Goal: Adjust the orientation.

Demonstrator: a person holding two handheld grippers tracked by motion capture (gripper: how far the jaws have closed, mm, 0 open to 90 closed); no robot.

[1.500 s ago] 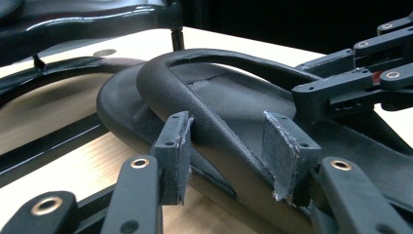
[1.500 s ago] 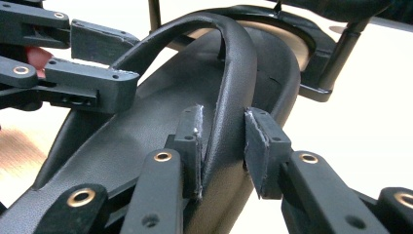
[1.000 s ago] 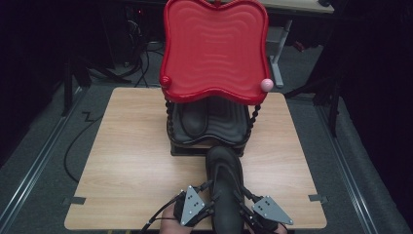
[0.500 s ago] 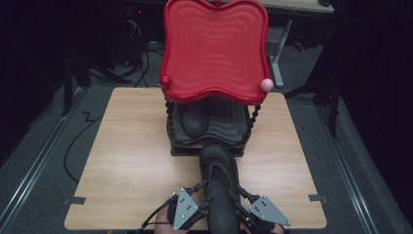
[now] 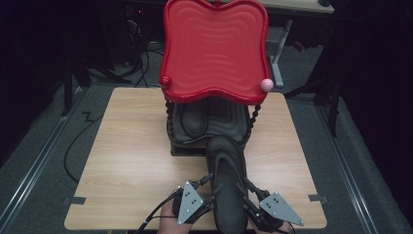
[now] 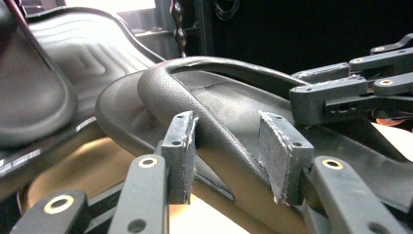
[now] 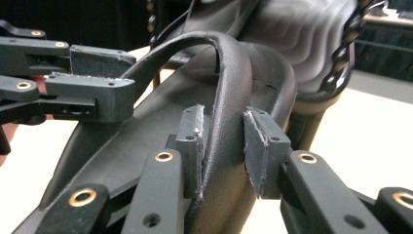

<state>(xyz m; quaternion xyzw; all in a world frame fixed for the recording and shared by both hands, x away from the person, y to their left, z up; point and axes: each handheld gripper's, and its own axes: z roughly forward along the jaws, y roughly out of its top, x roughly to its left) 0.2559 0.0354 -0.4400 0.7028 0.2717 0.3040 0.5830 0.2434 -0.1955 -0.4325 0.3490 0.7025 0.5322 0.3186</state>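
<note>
Near edge of the table [image 5: 122, 161]: a black sandal [image 5: 226, 185] lies lengthwise, toe toward the rack. The left gripper [image 5: 210, 191] has its fingers [image 6: 181, 146] straddling the left strap, a gap on one side, grip looks loose. The right gripper [image 5: 242, 192] clamps its fingers [image 7: 194, 141] on the right strap. Farther off, a second sandal [image 5: 195, 119] already sits on the lower black shelf [image 5: 229, 119] under the red tray [image 5: 214, 48]. Judged about halfway: one stored, one left to lift in.

black flip-flop [image 5: 226, 170], sole down, strap gripped
</note>
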